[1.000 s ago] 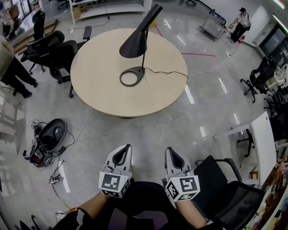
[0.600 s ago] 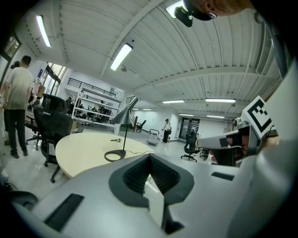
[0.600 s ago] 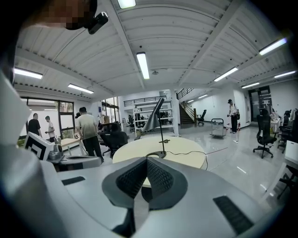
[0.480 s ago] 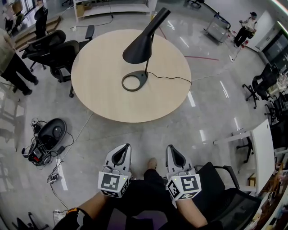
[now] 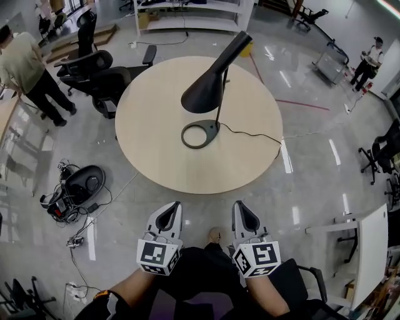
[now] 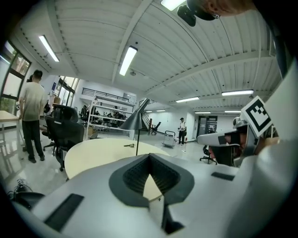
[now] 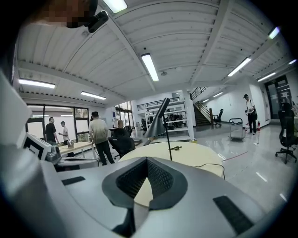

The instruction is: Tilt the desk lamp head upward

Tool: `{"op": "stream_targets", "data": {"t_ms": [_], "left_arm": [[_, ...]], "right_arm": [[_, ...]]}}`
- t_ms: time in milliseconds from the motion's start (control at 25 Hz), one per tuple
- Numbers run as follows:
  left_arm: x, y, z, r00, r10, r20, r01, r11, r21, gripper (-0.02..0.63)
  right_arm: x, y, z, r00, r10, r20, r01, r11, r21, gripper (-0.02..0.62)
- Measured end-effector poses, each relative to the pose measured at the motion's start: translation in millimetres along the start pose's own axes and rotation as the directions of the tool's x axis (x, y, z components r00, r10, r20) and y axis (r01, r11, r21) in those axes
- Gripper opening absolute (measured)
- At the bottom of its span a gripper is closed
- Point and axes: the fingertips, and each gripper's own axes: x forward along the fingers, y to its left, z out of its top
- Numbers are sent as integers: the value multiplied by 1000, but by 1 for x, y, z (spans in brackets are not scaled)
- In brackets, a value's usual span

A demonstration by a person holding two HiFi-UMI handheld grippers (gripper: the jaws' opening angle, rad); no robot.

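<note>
The round surface (image 5: 150, 156) with its desk lamp (image 5: 209, 94) has drawn nearer the 2 tools; left tool (image 5: 170, 207) and right tool (image 5: 241, 207) each pressed together, empty; the lamp stands well in from every edge

Round table (image 5: 156, 131); black chairs (image 5: 103, 84) beside it; cables (image 5: 67, 201) on floor.

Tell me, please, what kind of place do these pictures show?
Probably an open office or lab workroom. A round table with a lamp stands on a polished floor, black office chairs stand beside it, and white shelves line the far wall.
</note>
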Motion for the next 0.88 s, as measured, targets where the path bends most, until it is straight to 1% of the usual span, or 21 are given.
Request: {"op": "stream_targets", "data": {"t_ms": [240,480,680,880], "left_arm": [[66,-41,17,997,66,30,-66,998,5,46],[113,-59,24,987,158,25,-157,987,-27,46],[135,-68,26,978,207,27,-206,978,-21,46],[154,-52,28,974,226,31,-225,974,-23,46]], "right_arm": [[18,-75,24,996,84,20,-83,996,-27,15],[38,-136,43,986,164,26,-163,986,-45,15],[57,-168,62,973,224,54,-220,972,-78,15],[90,-181,78,967,244,77,-236,967,-99,15]]}}
